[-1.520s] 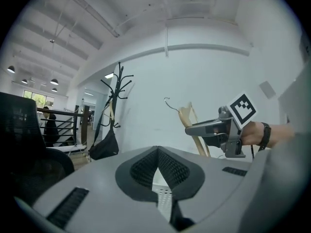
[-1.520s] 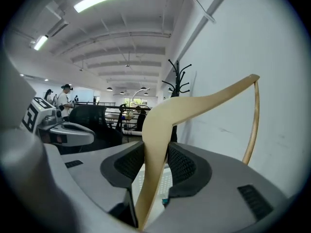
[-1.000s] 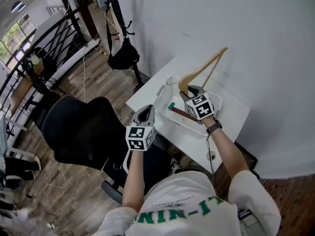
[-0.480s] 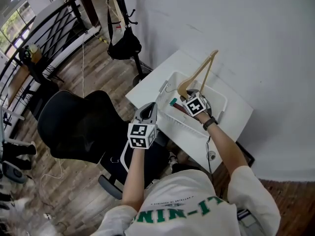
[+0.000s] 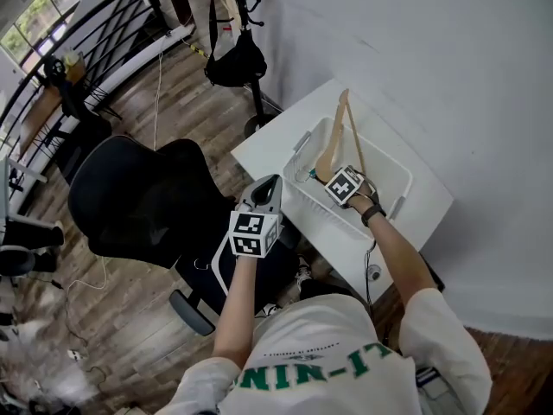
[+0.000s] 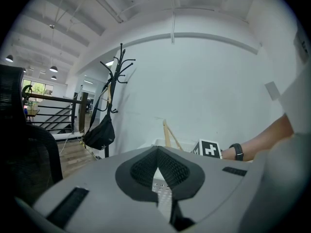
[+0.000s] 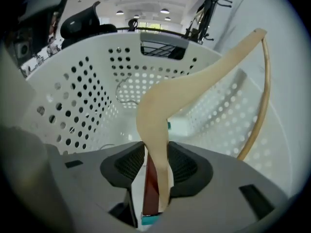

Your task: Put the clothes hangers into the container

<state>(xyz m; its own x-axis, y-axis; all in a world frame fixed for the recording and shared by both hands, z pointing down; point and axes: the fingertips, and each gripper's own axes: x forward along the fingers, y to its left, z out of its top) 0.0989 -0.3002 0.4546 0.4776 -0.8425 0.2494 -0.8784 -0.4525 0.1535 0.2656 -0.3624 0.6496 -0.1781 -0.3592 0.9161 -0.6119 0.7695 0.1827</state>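
Here the placing step is in hand: the right gripper [image 5: 333, 176] points steeply down into the white perforated container [image 7: 77, 101], which stands on the white table [image 5: 275, 145]. Its jaws are clamped on one arm of a pale wooden hanger [image 7: 194, 84], with a dark red strip [image 7: 149, 188] that ends in teal pinched between the pads alongside it; whether that strip belongs to a second hanger cannot be told. The gripped end of the hanger is inside the container walls, while the opposite end rises above the rim and leans toward the wall. The left gripper [image 5: 269, 184] hangs beside the table edge, apart from the container, its jaws together with nothing between them. By this reading the task is well along for this hanger but not complete. The next move calls for bringing the gripped end down to the container floor, tilting the raised end inside the rim, then parting the jaws and withdrawing without catching the hanger.
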